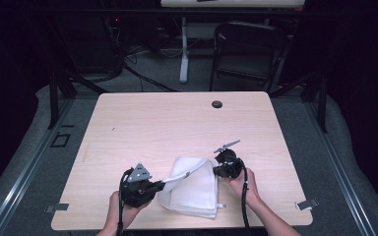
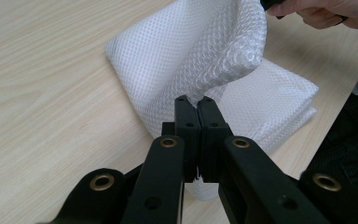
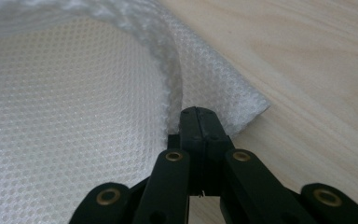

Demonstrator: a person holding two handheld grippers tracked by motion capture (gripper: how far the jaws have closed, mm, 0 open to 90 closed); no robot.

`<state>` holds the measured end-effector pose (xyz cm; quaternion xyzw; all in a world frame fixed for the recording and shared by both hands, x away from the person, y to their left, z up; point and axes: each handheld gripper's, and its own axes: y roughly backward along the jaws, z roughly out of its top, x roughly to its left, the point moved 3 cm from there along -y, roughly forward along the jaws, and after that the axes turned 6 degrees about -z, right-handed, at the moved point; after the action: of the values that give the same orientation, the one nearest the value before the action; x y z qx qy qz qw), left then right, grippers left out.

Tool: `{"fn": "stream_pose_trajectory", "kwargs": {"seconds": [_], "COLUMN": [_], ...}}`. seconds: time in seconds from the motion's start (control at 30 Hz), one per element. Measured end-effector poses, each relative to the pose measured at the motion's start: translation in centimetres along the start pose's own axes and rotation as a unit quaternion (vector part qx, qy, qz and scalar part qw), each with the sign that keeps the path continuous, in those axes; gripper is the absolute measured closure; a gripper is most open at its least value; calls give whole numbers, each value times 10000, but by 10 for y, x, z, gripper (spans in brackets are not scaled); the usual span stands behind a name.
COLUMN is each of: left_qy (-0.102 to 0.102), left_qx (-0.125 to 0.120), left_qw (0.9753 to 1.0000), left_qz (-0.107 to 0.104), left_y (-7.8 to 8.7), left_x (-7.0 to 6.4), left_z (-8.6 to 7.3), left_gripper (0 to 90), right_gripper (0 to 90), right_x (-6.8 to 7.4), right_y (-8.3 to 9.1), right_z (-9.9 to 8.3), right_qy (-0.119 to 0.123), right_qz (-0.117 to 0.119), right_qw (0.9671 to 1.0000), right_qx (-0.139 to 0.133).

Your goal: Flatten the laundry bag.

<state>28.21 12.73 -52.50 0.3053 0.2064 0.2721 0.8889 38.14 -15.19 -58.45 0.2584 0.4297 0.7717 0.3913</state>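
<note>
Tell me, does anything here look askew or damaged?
Nothing looks damaged. The folded white towel lies slightly skewed to the table edge; its top layer is lifted, pinched by the left gripper and right gripper.

I'm looking down on a pale wood table (image 1: 177,123) with rounded corners and a dark grommet (image 1: 217,104) near its far edge. Grey carpet (image 1: 24,147) runs around it. Beyond stand a black folding chair (image 1: 246,49) and a white desk leg (image 1: 183,49), with cables (image 1: 142,73) trailing across the floor. The surroundings are dim; the tabletop is lit.
</note>
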Motion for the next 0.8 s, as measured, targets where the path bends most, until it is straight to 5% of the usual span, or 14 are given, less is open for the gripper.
{"fn": "stream_pose_trajectory", "kwargs": {"seconds": [0.4, 0.8], "left_qy": [230, 393], "left_qx": [151, 326], "left_qw": [9991, 9978], "left_qz": [311, 427], "left_y": [7, 9], "left_x": [15, 29], "left_z": [-7, -15], "left_gripper": [894, 894], "right_gripper": [900, 900], "right_x": [-4, -4], "right_y": [0, 2], "right_z": [-2, -2], "right_qy": [-219, -84], "right_qz": [292, 191], "right_qw": [9993, 9998], "right_qx": [-90, 38]}}
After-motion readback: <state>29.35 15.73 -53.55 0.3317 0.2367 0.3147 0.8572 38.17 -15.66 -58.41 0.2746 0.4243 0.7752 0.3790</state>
